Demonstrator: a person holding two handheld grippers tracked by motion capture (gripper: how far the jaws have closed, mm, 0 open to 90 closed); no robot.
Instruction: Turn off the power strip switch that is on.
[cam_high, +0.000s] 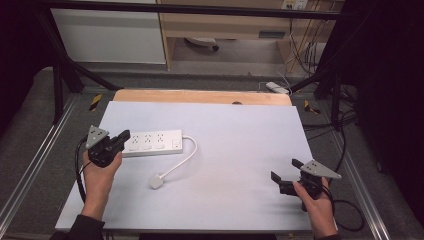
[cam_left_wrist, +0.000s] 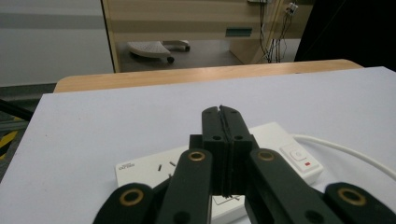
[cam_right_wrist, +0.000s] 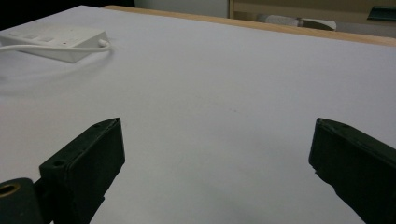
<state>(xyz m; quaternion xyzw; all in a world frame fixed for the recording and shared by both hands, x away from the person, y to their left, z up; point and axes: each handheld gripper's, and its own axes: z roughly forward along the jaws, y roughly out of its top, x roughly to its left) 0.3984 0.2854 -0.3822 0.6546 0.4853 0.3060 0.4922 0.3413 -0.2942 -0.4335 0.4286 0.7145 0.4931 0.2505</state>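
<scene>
Fingers of the left gripper (cam_high: 121, 138) press together over the power strip (cam_high: 152, 142) at nine o'clock; right gripper (cam_high: 285, 175) gapes at four. Probably pinning it; next, plug (cam_high: 156, 181) pickup.

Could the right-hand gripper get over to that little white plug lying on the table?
Probably yes. The right gripper has its jaws open, and the white sheet between it and the plug is bare. The cord curves off toward the power strip, on the plug's far side.
</scene>
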